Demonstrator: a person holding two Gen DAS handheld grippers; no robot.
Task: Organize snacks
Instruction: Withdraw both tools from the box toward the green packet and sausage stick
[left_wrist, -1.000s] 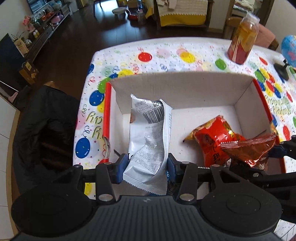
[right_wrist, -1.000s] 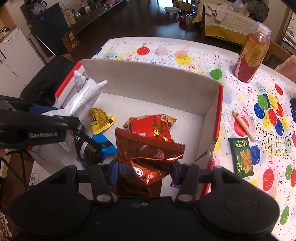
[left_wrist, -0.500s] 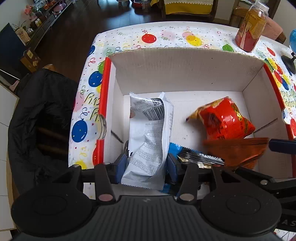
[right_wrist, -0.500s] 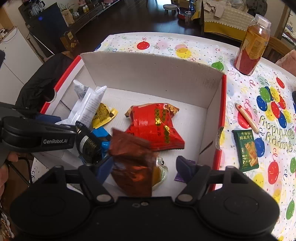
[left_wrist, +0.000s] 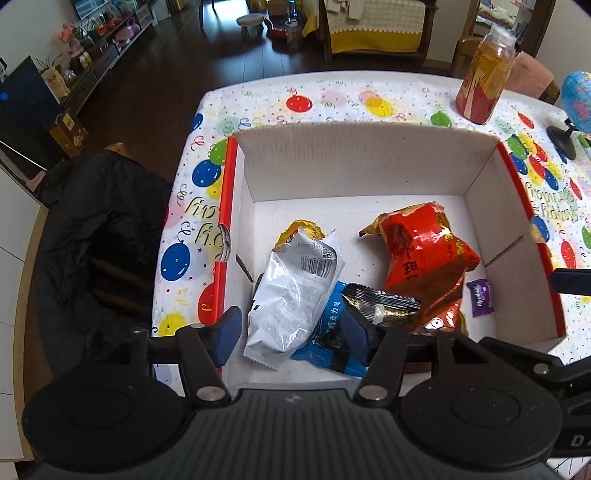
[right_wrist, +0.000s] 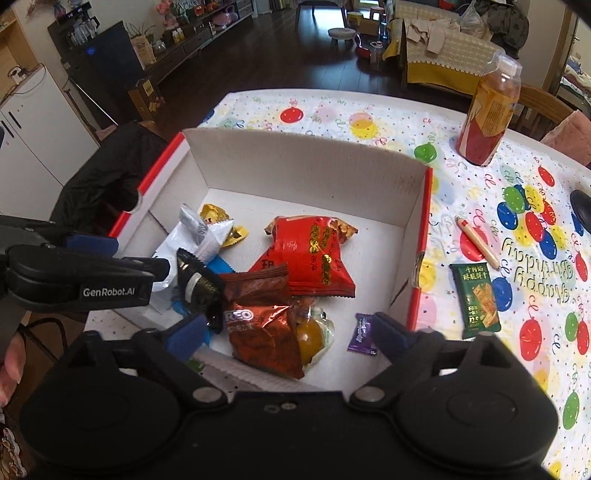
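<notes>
A white cardboard box (left_wrist: 369, 129) with red outer sides holds the snacks. My left gripper (left_wrist: 291, 332) hangs over its near left corner with its jaws opening. The white packet (left_wrist: 291, 291) lies free between them on a blue packet (left_wrist: 328, 332), and the pads do not press it. My right gripper (right_wrist: 288, 338) stands over the near side of the box (right_wrist: 303, 144), its jaws opening wide. The brown Oreo packet (right_wrist: 258, 321) rests loose on the box floor below it. A red packet (right_wrist: 310, 254) lies behind.
In the box also lie a black packet (left_wrist: 380, 302), a yellow packet (left_wrist: 301, 229) and a purple candy (right_wrist: 362, 334). On the balloon tablecloth to the right are a green packet (right_wrist: 478, 299), a pen (right_wrist: 478, 242) and a bottle (right_wrist: 491, 110). A black jacket (left_wrist: 92, 240) hangs left.
Both grippers let go. The white packet dropped flat onto the blue one and the brown packet fell to the box floor. Both grippers drew back a little and their jaws spread.
</notes>
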